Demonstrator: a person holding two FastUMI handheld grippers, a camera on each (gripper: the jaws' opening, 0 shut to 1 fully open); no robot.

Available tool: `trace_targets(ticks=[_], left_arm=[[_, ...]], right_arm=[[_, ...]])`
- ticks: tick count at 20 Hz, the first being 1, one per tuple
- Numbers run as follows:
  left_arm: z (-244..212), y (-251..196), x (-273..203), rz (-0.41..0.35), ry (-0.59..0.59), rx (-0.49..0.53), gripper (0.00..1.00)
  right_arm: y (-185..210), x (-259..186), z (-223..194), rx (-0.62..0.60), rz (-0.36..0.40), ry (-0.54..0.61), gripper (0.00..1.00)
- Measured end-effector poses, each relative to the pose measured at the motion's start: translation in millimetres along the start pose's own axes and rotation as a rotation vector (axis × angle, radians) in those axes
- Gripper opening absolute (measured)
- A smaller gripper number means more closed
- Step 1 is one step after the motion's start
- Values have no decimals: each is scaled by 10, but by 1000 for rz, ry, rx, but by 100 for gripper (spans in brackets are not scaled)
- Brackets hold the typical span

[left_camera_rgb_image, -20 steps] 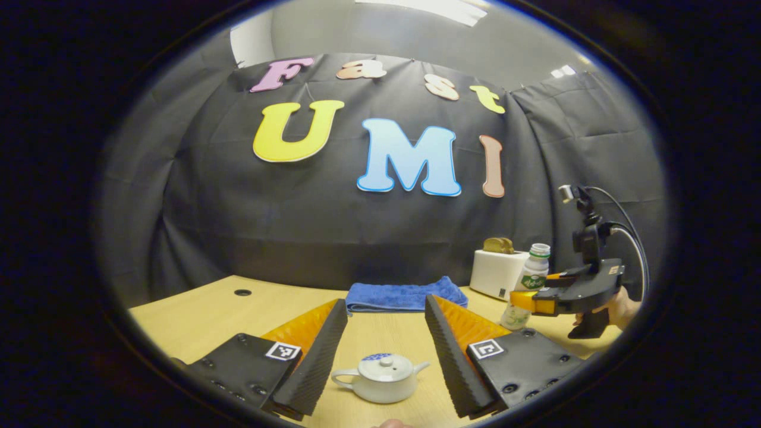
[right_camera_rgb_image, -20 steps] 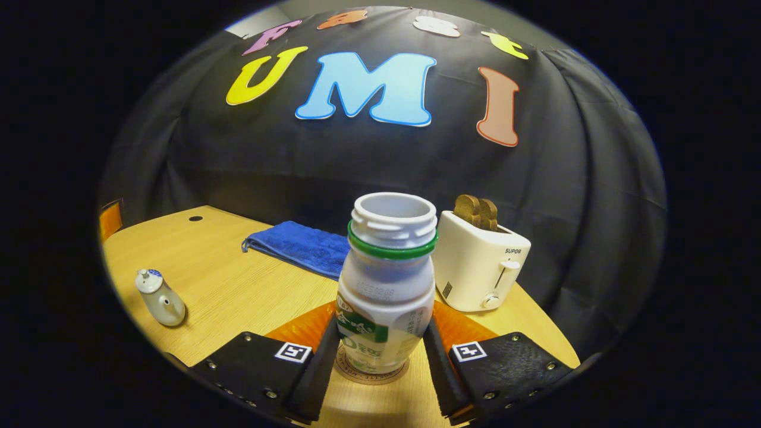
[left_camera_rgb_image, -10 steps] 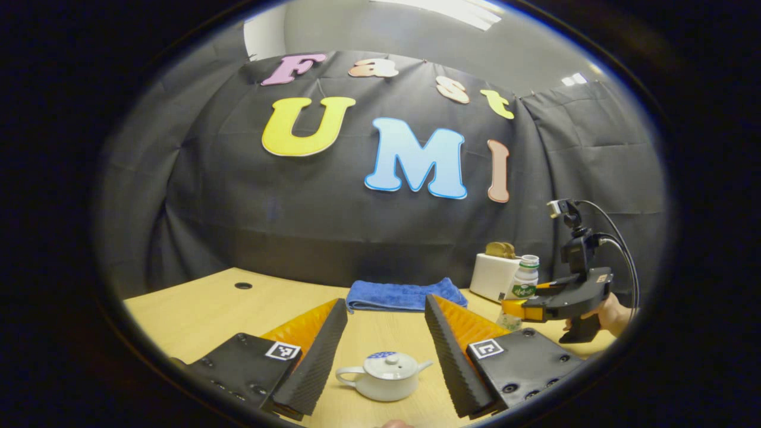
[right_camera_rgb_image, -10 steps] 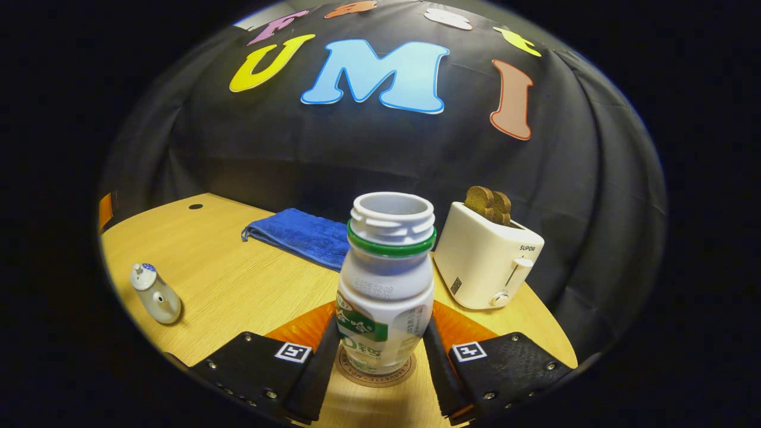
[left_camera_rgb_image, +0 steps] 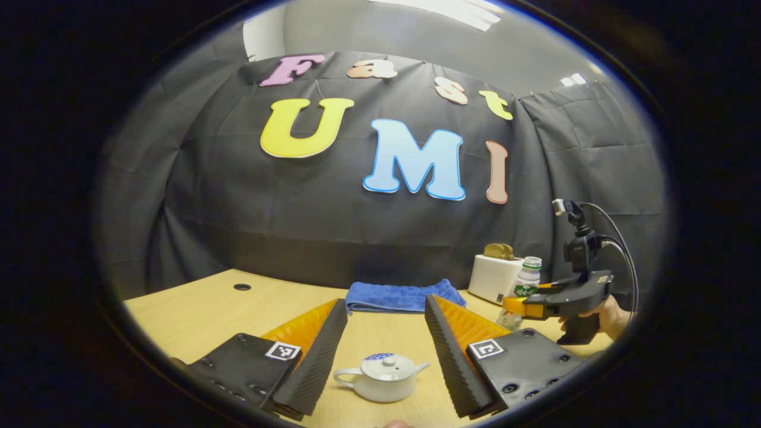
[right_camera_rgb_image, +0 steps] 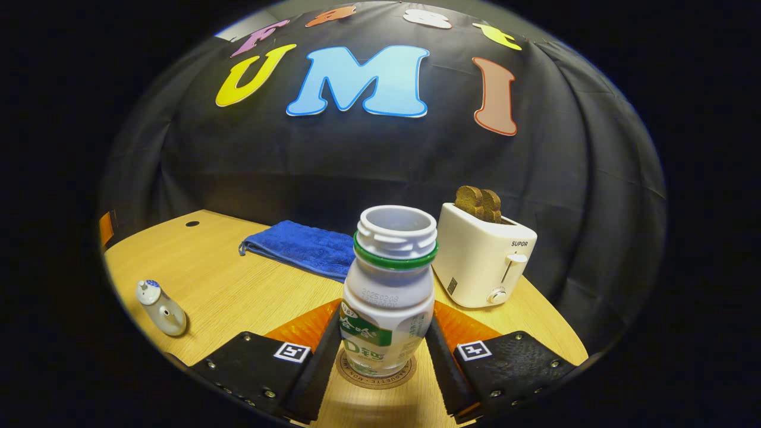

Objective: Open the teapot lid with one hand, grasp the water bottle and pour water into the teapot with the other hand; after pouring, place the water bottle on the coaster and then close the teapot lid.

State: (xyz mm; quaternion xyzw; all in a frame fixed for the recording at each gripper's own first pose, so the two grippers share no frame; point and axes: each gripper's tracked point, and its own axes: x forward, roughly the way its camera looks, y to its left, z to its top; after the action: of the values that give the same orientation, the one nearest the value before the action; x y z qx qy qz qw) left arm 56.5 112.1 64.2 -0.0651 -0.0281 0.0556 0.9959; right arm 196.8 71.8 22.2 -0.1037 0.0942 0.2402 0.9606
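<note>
Standing upright at lower centre of the right gripper view, the water bottle point(right_camera_rgb_image: 389, 300) is clamped between the right claw point(right_camera_rgb_image: 383, 351) fingers on the coaster point(right_camera_rgb_image: 373, 374), while the lidded teapot point(left_camera_rgb_image: 380, 377) sits low-centre between the spread-open left claw point(left_camera_rgb_image: 380, 356) fingers, nearer that hand.

You are working at a pale wooden table point(left_camera_rgb_image: 196, 309) with a round cable hole point(left_camera_rgb_image: 242, 287) near its far edge. Black cloth point(left_camera_rgb_image: 238, 208) is hanging in folds behind it, a grey ceiling point(left_camera_rgb_image: 386, 30) is showing above, and a ceiling light point(left_camera_rgb_image: 458, 9) is glowing overhead.
</note>
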Motion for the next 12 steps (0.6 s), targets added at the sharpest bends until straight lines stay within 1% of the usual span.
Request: trace_targets(ticks=[12], left_arm=[[-25, -37, -26, -2, 8, 2, 92]], right_arm=[[-128, -118, 231, 5, -39, -79, 75]])
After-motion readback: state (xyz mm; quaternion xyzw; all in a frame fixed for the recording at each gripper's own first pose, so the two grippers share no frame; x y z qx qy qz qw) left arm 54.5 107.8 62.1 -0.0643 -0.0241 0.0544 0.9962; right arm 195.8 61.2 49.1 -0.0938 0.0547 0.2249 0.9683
